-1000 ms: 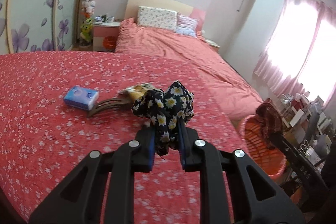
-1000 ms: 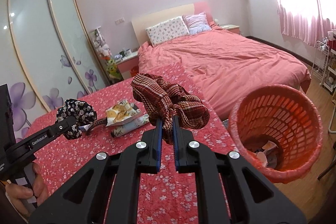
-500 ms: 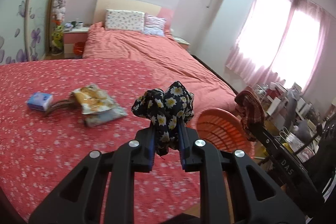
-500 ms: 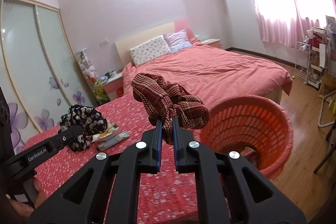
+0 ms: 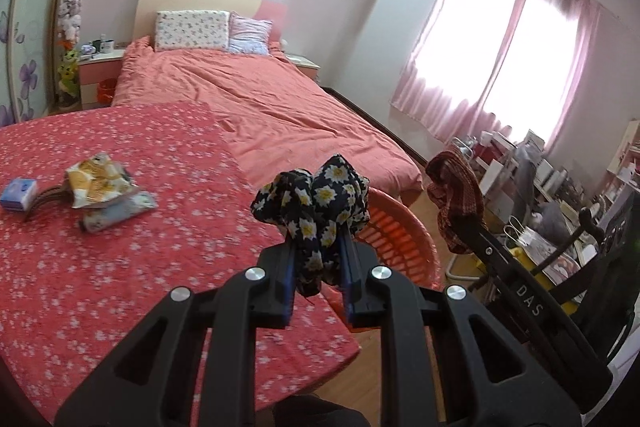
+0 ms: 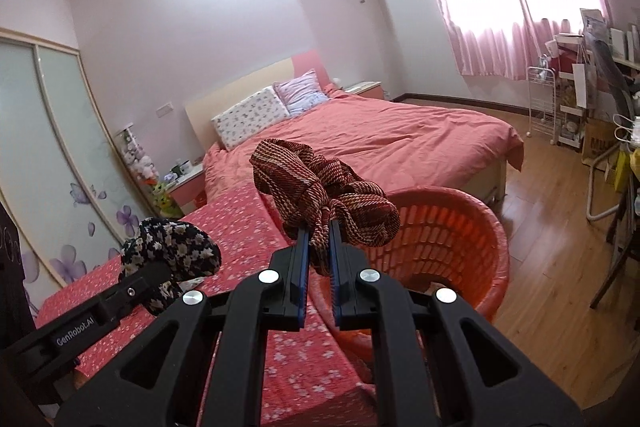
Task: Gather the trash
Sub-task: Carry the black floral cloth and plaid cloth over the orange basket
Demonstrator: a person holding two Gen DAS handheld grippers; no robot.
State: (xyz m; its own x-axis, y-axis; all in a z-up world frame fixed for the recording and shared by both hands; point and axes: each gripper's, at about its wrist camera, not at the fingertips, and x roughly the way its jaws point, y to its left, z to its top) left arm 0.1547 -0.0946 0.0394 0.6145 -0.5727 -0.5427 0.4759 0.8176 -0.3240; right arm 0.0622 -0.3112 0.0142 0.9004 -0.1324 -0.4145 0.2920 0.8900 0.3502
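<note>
**Both grippers loaded beside the basket**

On your left, a blue tissue pack (image 5: 18, 193), a snack wrapper (image 5: 96, 181) and a second pale wrapper (image 5: 118, 213) lie together on the red floral cover (image 5: 120, 287). Your left gripper (image 5: 318, 259) has its fingers closed tight on a daisy-print cloth (image 5: 316, 205), bunched above the tips. The orange basket (image 6: 460, 239) stands on the floor at the cover's edge. Your right gripper (image 6: 318, 247) clamps a red woven cloth (image 6: 320, 187), held near the basket's rim.
</note>
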